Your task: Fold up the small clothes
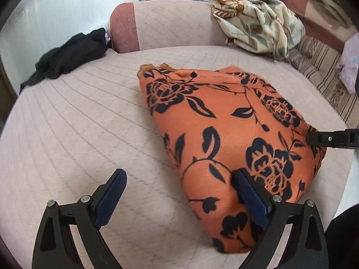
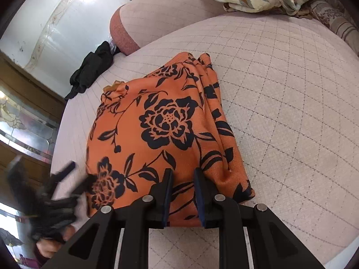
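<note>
On quilted pink bedding [image 1: 67,121] lies an orange floral garment [image 1: 215,134].

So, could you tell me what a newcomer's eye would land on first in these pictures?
The orange cloth with black flowers, lying folded in the middle of the pale quilted bed. Next, the right gripper over its near edge, then the crumpled black garment at the bed's far left corner.

The folded garment [image 1: 224,139] lies in the middle of the bed [image 1: 78,134], with a bolster [image 1: 161,24] behind it. A crumpled cloth [image 1: 67,56] lies at the bed's far left edge beside the bolster's end, well apart from the garment. A blanket [image 1: 258,27] is heaped at the far right, on the bolster.
</note>
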Demonstrator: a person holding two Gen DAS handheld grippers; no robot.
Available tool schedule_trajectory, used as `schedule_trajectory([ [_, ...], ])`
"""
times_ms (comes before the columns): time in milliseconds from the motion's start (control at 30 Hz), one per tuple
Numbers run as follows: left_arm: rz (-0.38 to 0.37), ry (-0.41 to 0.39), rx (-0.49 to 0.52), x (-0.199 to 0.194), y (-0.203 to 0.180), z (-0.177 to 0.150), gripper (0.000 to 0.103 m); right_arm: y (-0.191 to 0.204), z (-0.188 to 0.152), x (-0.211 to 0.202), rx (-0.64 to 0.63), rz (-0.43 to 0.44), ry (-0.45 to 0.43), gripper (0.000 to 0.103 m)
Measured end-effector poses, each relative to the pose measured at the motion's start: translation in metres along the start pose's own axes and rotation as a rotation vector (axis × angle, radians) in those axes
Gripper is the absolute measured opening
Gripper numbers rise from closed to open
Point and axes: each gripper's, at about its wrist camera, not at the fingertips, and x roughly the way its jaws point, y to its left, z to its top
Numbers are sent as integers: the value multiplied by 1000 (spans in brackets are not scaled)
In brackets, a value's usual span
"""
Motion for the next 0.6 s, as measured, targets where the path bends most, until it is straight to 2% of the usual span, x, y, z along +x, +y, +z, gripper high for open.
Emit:
schedule_trajectory([
  [100, 17, -5, 34, -2, -5, 1, 98, -1, 4, -7, 10, 2, -19, 22],
  [200, 34, -14, 50, -3, -9, 0, 98, -3, 1, 8, -7, -15, 36, 23],
  [300, 31, -13, 41, -2, -7, 0, 98, 1, 11, 5, 7, -11, 39, 23],
  [433, 29, -17, 45, -3, -7, -1, 98, 22, 40, 0, -20, 3, -39, 22],
  [533, 28, -19, 49, -2, -8, -1, 98, 30, 63, 15, -39, -39, -96, 23],
  [600, 28, -16, 51, -1, -8, 0, 98, 24, 73, 40, -28, -113, -64, 23],
])
